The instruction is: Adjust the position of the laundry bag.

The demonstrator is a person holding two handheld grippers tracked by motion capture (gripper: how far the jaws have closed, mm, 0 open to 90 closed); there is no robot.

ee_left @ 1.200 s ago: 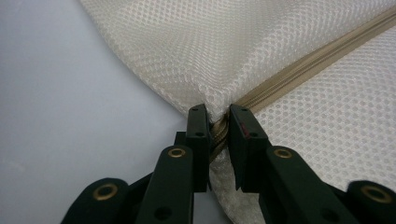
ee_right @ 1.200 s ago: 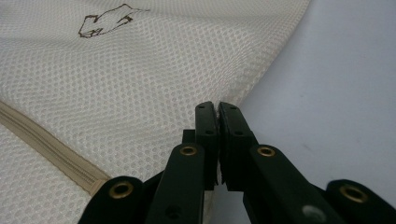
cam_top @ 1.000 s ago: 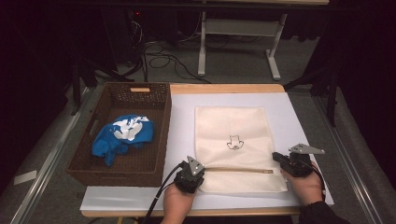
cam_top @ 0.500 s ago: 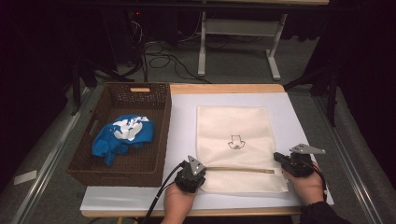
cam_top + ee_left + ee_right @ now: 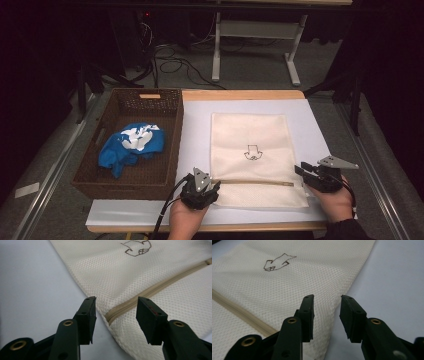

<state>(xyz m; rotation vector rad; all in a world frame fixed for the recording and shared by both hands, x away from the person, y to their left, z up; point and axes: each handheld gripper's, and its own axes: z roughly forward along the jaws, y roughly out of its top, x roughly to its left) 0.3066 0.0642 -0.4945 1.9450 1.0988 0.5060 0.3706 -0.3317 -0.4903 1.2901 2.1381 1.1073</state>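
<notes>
Mesh bag point(image 5: 252, 160) flat between left gripper point(image 5: 212, 190), right gripper point(image 5: 306, 172)

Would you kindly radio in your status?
Left gripper, right gripper: jaws just opened, nothing gripped. Cream mesh zip bag flat on table. Nothing in the way.

From above, my hands hid the near ends of both claws, and my forearms ran off the bottom edge. The small dark drawing point(image 5: 252, 152) on the mesh bag point(image 5: 250, 135) was too small to make out. In the basket point(image 5: 150, 180), the blue cloth point(image 5: 131, 146) was bunched up, folds hiding its shape.
</notes>
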